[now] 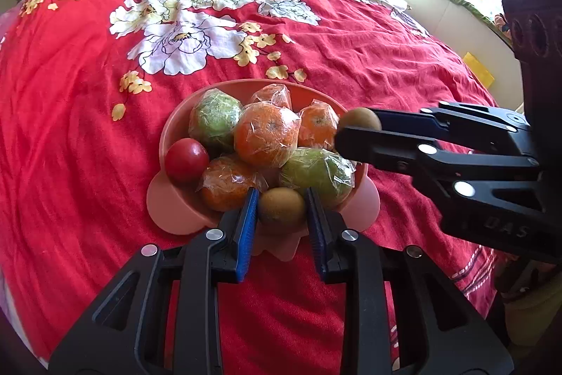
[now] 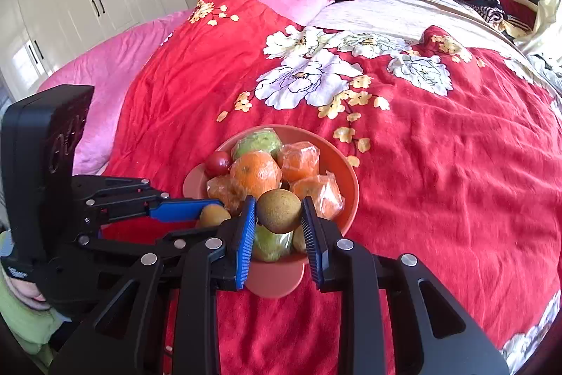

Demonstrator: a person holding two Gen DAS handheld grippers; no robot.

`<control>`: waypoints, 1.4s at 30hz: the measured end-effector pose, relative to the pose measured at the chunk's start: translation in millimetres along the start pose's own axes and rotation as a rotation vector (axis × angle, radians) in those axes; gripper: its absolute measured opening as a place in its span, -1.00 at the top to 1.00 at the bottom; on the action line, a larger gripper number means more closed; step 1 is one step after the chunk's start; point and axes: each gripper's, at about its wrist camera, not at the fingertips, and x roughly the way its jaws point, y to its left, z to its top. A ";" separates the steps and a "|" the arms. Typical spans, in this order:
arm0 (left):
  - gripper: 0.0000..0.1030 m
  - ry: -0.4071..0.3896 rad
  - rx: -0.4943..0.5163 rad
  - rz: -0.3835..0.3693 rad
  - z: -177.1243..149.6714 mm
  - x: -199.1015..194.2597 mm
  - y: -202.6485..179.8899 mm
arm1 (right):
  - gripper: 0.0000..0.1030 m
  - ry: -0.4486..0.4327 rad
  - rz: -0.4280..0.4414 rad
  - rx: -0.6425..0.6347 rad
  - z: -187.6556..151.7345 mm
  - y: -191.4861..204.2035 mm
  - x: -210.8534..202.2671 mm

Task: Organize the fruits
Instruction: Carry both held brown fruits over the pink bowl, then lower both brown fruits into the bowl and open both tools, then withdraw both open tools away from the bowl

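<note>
My left tool (image 1: 282,207) squeezes a brown kiwi (image 1: 281,206) at the pink bowl (image 1: 165,143); my right tool (image 2: 278,211) squeezes another kiwi (image 2: 279,209) over that bowl. The bowl sits on the bed (image 1: 386,58).

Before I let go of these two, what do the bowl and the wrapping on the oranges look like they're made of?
bowl: looks like matte moulded plastic, salmon pink, with a smooth even wall and scalloped base lobes; ceramic can't be ruled out.
wrapping: thin clear plastic film, judging by crinkles and bright glints over the orange skin.
</note>
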 end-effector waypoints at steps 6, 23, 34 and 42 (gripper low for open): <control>0.60 0.005 0.004 0.002 0.6 0.5 -0.9 | 0.50 0.026 0.004 -0.009 1.7 0.1 13.9; 0.52 -0.012 0.000 0.019 3.5 -8.8 -4.1 | 0.04 -0.055 -0.052 0.054 -7.3 -17.7 -38.7; 0.00 -0.074 -0.024 0.050 0.4 -38.5 -7.3 | -0.52 -0.123 -0.080 0.033 -13.5 0.0 -76.3; -0.58 -0.120 -0.071 0.098 -15.5 -71.0 -7.3 | -0.84 -0.184 -0.109 0.024 -29.3 18.1 -108.2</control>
